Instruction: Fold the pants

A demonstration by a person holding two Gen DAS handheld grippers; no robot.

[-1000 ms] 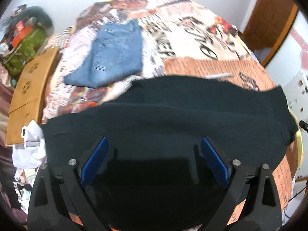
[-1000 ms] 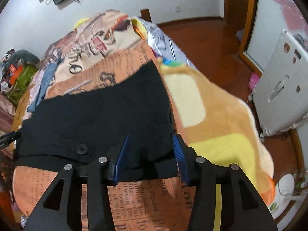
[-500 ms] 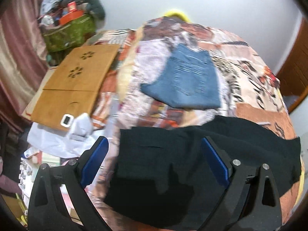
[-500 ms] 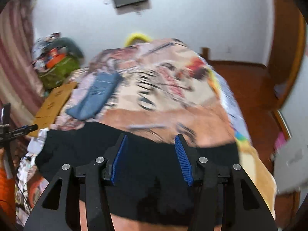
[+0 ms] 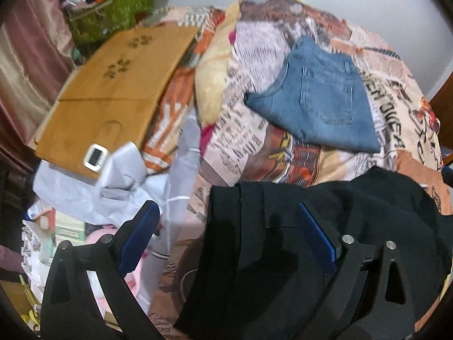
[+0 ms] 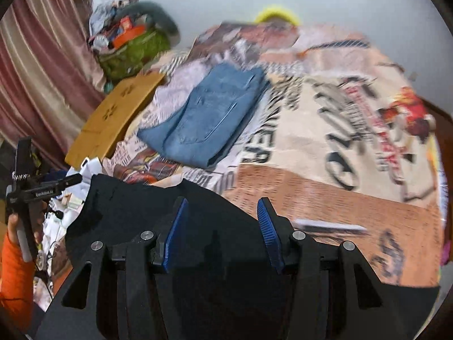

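Black pants (image 5: 311, 240) lie spread along the near edge of the bed; they also show in the right wrist view (image 6: 147, 215). My left gripper (image 5: 229, 235) is open above their left end, its right pad over the cloth and its left pad past the bed's edge. My right gripper (image 6: 222, 232) is open above the middle of the black pants, holding nothing. Folded blue jeans (image 5: 317, 99) lie farther back on the bed, also seen in the right wrist view (image 6: 209, 119).
The bed has a printed newspaper-pattern blanket (image 6: 339, 130). A brown cardboard sheet (image 5: 113, 90) with a small white device (image 5: 94, 157) lies to the left, above white cloth and clutter (image 5: 113, 187). A green bag (image 6: 133, 51) and curtain (image 6: 36, 65) stand at back left.
Both grippers have swung left along the black pants, staying open. The left one now hangs over the pants' left end and the bed's edge; the right one looks across the bed.
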